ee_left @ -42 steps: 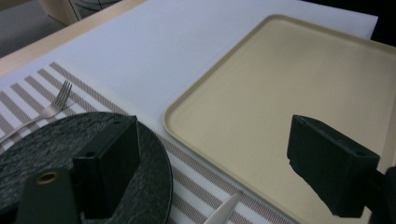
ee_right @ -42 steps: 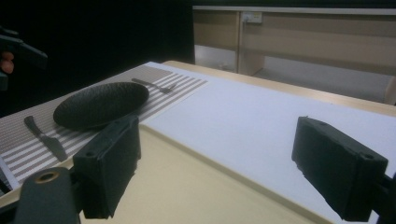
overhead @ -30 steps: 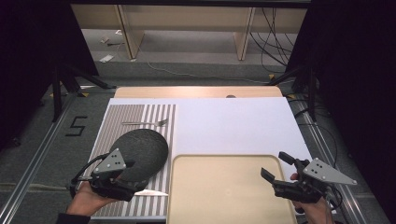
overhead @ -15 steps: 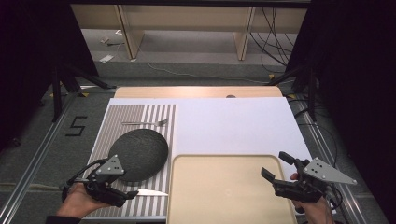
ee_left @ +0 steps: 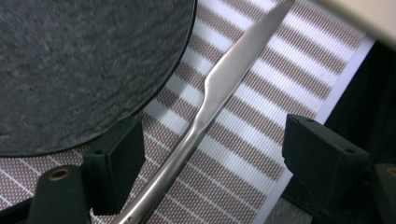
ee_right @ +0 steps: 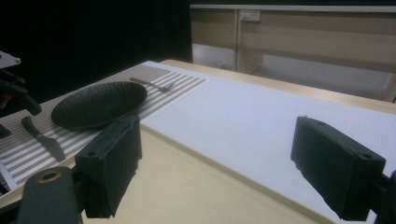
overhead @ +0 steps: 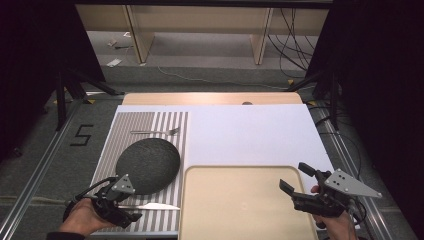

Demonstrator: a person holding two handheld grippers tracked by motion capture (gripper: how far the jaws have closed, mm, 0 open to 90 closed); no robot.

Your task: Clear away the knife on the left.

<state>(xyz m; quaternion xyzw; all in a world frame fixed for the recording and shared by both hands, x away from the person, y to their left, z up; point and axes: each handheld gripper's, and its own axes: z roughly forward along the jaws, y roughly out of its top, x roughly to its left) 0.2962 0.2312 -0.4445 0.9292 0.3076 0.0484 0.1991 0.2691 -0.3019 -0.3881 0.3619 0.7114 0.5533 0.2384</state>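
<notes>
The left gripper is wide open around the knife, not squeezing it. The black plate sits at the knife's 12 o'clock. The right gripper is wide open and empty above the tray.

A dim room with black curtains hanging at both sides. The grey floor is lit brightest at the far end, where pale wooden furniture legs stand. Loose black cables trail across the floor at the far right. Metal rails run along the floor beside the wooden bench, and a black "5" is marked on the floor at left.
</notes>
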